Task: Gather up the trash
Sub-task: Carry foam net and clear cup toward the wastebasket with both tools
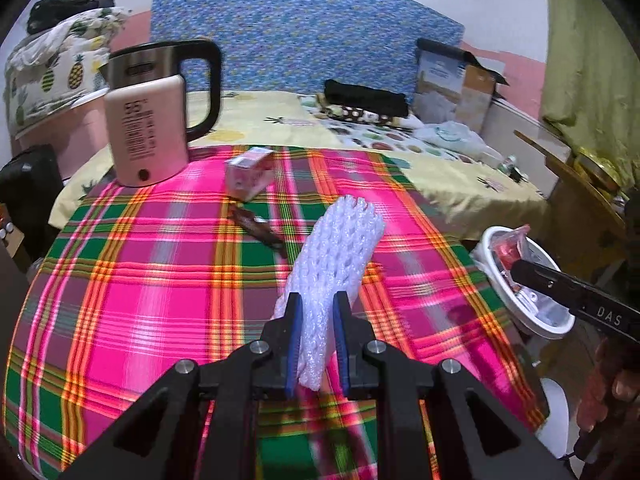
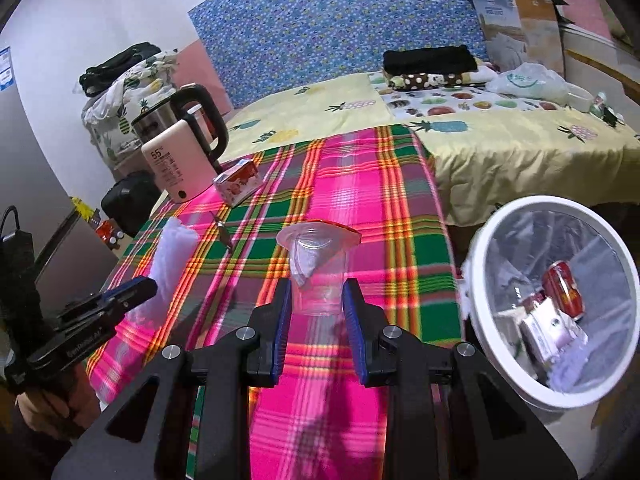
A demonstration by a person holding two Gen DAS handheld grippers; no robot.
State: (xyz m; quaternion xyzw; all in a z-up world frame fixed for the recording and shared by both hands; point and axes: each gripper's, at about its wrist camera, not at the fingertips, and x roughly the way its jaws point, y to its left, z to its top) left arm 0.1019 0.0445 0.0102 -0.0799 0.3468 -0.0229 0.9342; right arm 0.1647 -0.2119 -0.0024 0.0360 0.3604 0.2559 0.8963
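Note:
My left gripper (image 1: 318,296) is shut on a white foam net sleeve (image 1: 340,240), which sticks out forward above the plaid tablecloth (image 1: 160,280). In the right wrist view that sleeve (image 2: 172,248) and the left gripper (image 2: 132,292) sit at the left. A clear plastic cup (image 2: 318,256) with a peeled red-edged lid is clamped in my right gripper (image 2: 317,285), above the cloth. The white bin (image 2: 552,201) stands to the right of the table, with a red can (image 2: 564,288) and a white carton inside. On the table lie a pink carton (image 1: 250,174) and a brown wrapper (image 1: 256,226).
A pink and steel kettle (image 1: 148,128) stands at the table's far left corner. Behind the table is a bed with a yellow pineapple sheet (image 2: 320,112), folded clothes, a plastic bag and a cardboard box. A black bag (image 2: 128,200) sits on the floor at the left.

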